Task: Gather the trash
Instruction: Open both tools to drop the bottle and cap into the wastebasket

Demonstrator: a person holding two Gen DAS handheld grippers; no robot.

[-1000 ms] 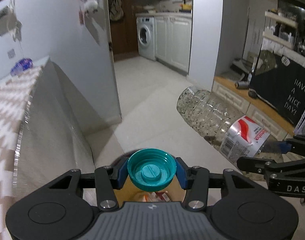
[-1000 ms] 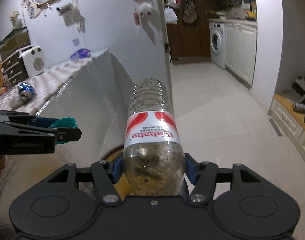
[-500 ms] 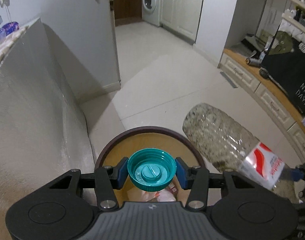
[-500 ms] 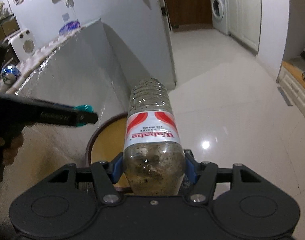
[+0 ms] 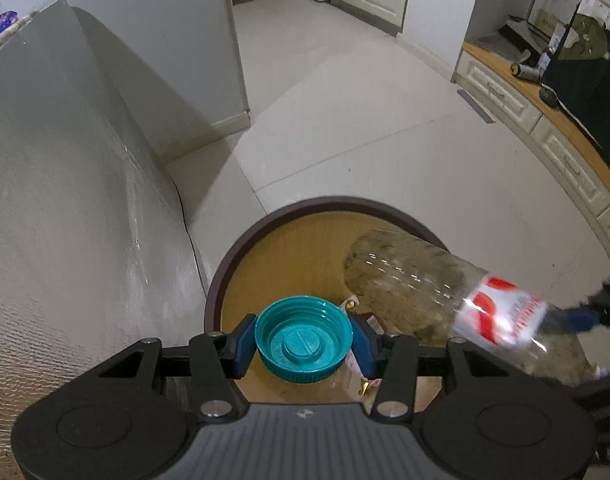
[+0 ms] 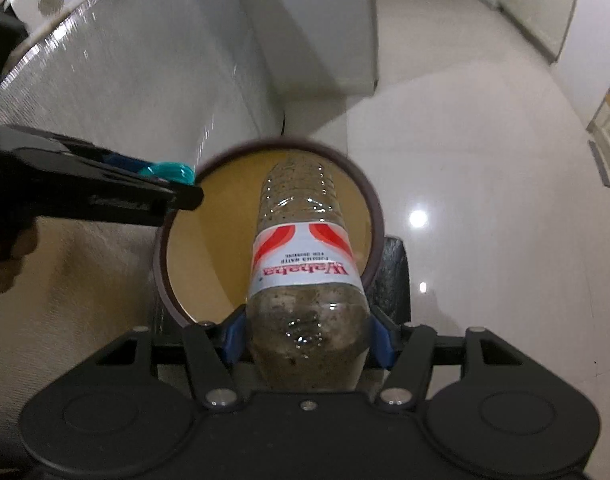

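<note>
Over the bin [image 5: 225, 264], my left gripper [image 5: 303, 340] pinches the teal cap [image 5: 303, 338] while my right gripper [image 6: 307, 340] clamps the bottle [image 6: 303, 256], base pointing toward 12 o'clock.

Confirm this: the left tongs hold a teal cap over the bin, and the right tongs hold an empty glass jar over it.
Wrong: the right tongs hold a dirty plastic bottle, shown in the right wrist view. The left tongs do hold the teal cap over the bin.
</note>
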